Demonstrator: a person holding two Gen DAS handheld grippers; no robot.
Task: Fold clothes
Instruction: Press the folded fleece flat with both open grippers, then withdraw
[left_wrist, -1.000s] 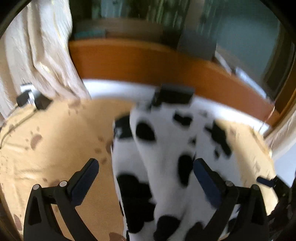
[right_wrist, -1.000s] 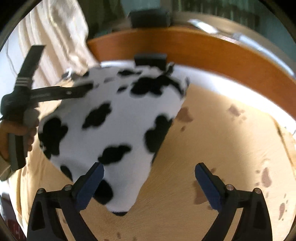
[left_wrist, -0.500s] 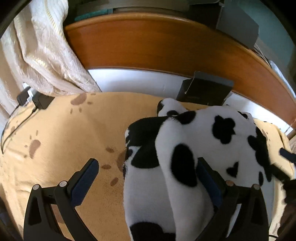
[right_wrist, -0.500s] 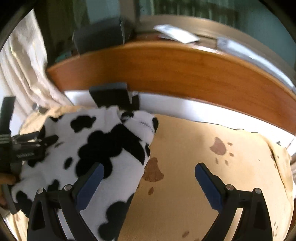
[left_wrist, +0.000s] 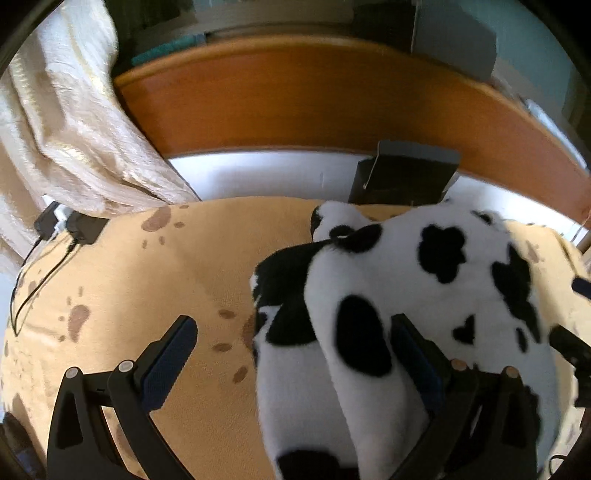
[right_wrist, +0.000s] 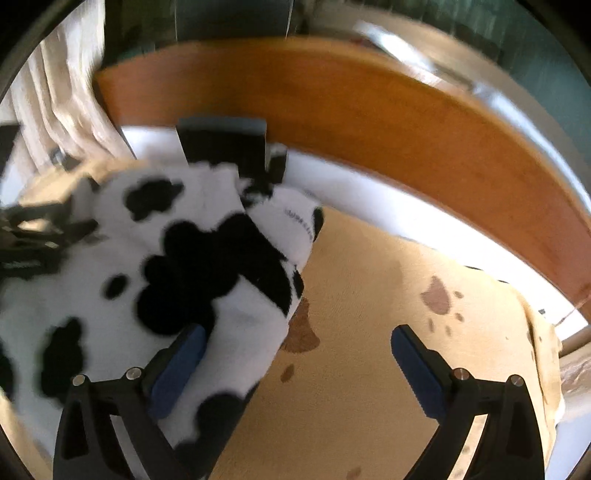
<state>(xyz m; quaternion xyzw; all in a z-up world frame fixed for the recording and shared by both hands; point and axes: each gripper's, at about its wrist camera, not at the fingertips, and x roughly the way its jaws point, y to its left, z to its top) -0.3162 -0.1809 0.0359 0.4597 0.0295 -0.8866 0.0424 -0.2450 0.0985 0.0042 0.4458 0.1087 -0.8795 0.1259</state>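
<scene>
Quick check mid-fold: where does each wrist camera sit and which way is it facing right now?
Left wrist: rides the left gripper, faces the wooden headboard over the tan blanket; own open fingers show, cow-print garment to the right.
Right wrist: rides the right gripper, same heading; own open fingers show, garment to the left.
Shared: garment, blanket, headboard, black box.

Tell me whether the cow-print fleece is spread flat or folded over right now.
Folded over, not flat: the cow-print fleece sits bunched in thick doubled layers on the paw-print blanket.

The cow-print garment (right_wrist: 122, 280) is motion-blurred, perhaps hiding the left claw (right_wrist: 33, 236).
</scene>
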